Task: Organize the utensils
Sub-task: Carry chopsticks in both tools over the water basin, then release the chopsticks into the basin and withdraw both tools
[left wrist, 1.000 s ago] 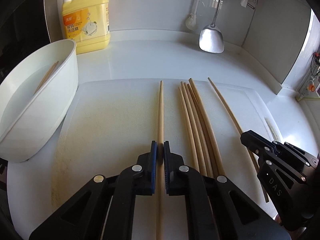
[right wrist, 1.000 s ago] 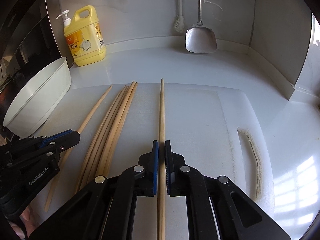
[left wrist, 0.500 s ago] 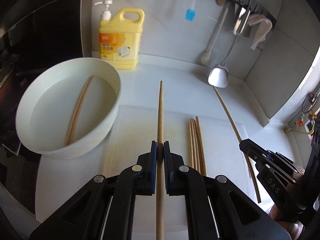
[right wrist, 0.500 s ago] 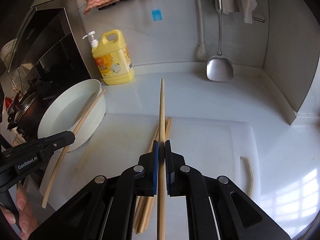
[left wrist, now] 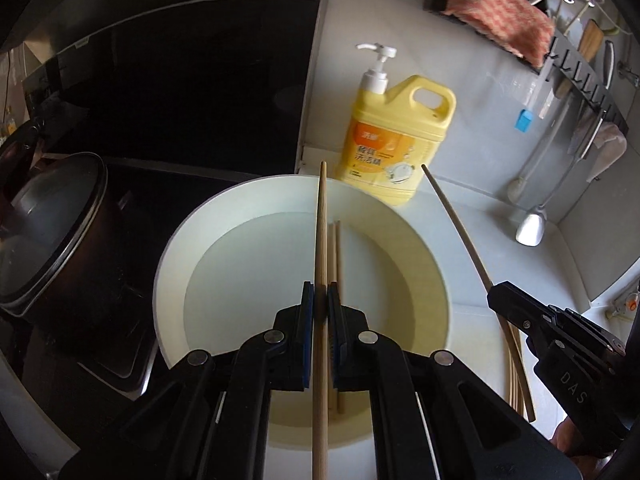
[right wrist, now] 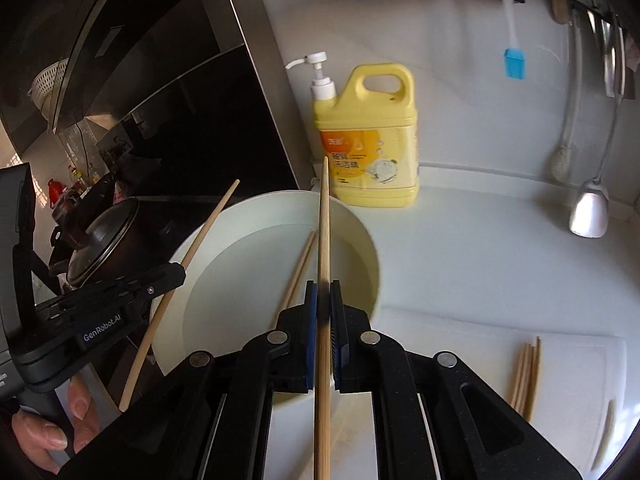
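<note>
My left gripper is shut on a wooden chopstick and holds it above the white bowl. Two chopsticks lie in the bowl. My right gripper is shut on another chopstick, held over the bowl's right part. The right gripper also shows in the left wrist view, with its chopstick. The left gripper shows in the right wrist view with its chopstick. Several chopsticks lie on the white cutting board.
A yellow dish soap bottle stands behind the bowl. A dark lidded pot sits left on the black stove. A metal spatula and other utensils hang on the back wall. A red cloth hangs on the rack.
Both grippers lifted their chopsticks off the cutting board and carried them left, from over the board to over the white bowl. Both stayed shut.
</note>
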`<state>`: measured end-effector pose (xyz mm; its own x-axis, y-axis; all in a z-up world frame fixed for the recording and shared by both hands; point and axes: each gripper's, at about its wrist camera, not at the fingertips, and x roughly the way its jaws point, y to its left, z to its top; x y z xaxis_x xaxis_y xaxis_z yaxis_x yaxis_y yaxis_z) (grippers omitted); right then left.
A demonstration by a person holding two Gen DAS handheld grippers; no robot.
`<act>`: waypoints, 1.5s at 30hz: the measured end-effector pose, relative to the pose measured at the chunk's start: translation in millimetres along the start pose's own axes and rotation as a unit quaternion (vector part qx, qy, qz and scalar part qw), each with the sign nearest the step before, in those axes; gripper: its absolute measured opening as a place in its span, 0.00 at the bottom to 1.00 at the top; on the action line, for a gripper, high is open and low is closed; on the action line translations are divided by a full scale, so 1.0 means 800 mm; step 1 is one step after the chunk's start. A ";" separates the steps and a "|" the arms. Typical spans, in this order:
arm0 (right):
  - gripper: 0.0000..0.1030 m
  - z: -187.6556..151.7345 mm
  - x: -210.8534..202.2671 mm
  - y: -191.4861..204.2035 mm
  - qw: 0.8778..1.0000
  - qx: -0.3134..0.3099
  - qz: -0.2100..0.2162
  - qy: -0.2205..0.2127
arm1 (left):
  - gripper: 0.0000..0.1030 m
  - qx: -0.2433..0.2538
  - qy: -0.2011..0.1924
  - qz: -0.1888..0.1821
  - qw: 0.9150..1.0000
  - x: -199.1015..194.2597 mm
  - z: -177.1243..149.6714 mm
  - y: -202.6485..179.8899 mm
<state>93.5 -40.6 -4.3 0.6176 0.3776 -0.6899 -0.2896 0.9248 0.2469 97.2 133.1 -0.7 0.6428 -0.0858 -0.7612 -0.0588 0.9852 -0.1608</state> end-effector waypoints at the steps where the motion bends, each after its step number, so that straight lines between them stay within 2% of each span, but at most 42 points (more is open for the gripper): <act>1: 0.06 0.004 0.014 0.008 1.000 0.002 0.002 0.006 | 0.07 0.000 0.005 0.000 1.000 0.010 0.004 0.010; 6: 0.06 0.011 0.082 0.036 0.999 0.016 0.003 0.041 | 0.07 0.005 0.032 -0.010 0.999 0.054 0.016 0.039; 12: 0.06 0.007 0.137 0.037 0.996 0.044 -0.009 0.082 | 0.07 0.006 0.071 -0.022 0.997 0.099 0.013 0.057; 24: 0.06 -0.002 0.161 0.025 0.990 0.054 -0.028 0.125 | 0.08 0.008 0.109 -0.013 0.994 0.131 0.010 0.068; 25: 0.07 0.000 0.162 0.023 0.990 0.054 -0.034 0.125 | 0.14 0.007 0.109 -0.008 0.994 0.130 0.011 0.070; 26: 0.10 0.001 0.159 0.022 0.990 0.052 -0.039 0.122 | 0.29 0.006 0.110 -0.001 0.994 0.129 0.012 0.070; 27: 0.18 0.002 0.156 0.022 0.991 0.051 -0.043 0.118 | 0.40 0.003 0.112 0.005 0.994 0.127 0.013 0.072; 28: 0.21 0.002 0.150 0.021 0.991 0.049 -0.047 0.113 | 0.60 -0.004 0.109 0.009 0.994 0.122 0.015 0.076; 29: 0.21 0.003 0.145 0.021 0.992 0.046 -0.051 0.108 | 0.70 -0.011 0.101 0.013 0.995 0.116 0.018 0.079; 31: 0.21 0.005 0.137 0.021 0.992 0.043 -0.056 0.101 | 0.71 -0.012 0.092 0.022 0.995 0.106 0.023 0.083; 34: 0.22 0.007 0.124 0.020 0.993 0.044 -0.059 0.089 | 0.82 -0.013 0.087 0.042 0.995 0.097 0.028 0.087; 37: 0.30 0.005 0.108 0.020 0.994 0.044 -0.059 0.077 | 0.85 -0.010 0.074 0.052 0.996 0.083 0.027 0.088; 39: 0.30 0.002 0.096 0.019 0.995 0.042 -0.059 0.071 | 0.86 -0.006 0.069 0.057 0.996 0.075 0.023 0.087; 43: 0.40 -0.008 0.065 0.011 0.995 0.043 -0.065 0.063 | 0.86 -0.009 0.070 0.053 0.996 0.060 0.012 0.074; 45: 0.40 -0.015 0.048 0.004 0.995 0.042 -0.068 0.059 | 0.86 -0.008 0.068 0.051 0.996 0.051 0.003 0.064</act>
<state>107.4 -23.5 -38.4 0.5553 0.2450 -0.7947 -0.1441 0.9695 0.1982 122.1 180.7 -38.3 0.5241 -0.0063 -0.8516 -0.1317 0.9873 -0.0884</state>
